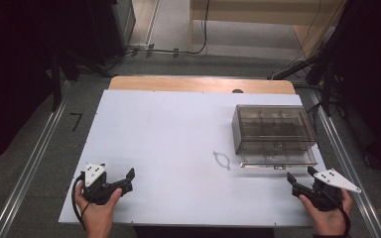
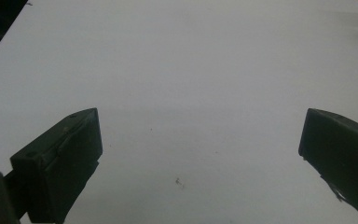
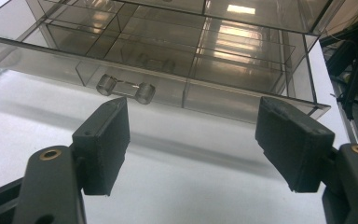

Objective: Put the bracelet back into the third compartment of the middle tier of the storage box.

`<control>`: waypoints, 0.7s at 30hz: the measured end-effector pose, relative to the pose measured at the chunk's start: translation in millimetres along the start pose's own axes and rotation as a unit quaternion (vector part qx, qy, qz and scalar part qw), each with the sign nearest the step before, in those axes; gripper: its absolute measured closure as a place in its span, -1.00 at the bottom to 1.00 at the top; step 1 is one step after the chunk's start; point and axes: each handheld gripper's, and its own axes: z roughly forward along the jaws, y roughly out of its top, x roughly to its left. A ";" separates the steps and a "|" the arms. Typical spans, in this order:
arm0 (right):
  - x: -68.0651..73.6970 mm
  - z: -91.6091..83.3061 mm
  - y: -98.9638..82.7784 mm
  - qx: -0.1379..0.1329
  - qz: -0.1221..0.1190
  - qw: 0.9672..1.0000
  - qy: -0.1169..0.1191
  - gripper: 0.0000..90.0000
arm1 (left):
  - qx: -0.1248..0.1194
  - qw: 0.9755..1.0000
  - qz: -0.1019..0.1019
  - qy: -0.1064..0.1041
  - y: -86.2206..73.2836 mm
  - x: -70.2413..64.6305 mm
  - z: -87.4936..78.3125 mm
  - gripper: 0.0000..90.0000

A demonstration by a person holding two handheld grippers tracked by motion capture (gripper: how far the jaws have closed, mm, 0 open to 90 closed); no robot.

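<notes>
Your right gripper [image 3: 193,142] is spread wide with nothing in it, pointed straight at the box [image 1: 274,130] sitting at about 2 o'clock on the counter [image 1: 168,148]. The drawer [image 3: 168,88] looks pulled out a bit already, and its little clear handle [image 3: 126,88] is just past your left jaw at 11 o'clock. I'd shift that way so the handle sits dead center between the jaws before you clench, and come in low and level so you don't shove the whole box back. Left gripper [image 2: 200,154] is also released, idling over bare counter at 7 o'clock. The compartments look empty from here, as far as I can tell through the tinted plastic. There's a small clear loop thing [image 1: 222,159] lying just off the box at 9 o'clock.
</notes>
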 end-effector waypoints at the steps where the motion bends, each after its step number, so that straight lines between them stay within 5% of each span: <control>1: 0.2 0.0 0.0 0.000 0.000 1.000 0.001 -0.46 | 0.000 1.000 0.001 0.000 0.0 -0.1 0.2 -1.00; 21: 20.7 1.9 6.6 0.005 -0.003 1.000 0.010 -0.43 | 0.003 1.000 0.003 0.000 -0.1 -0.4 0.1 -1.00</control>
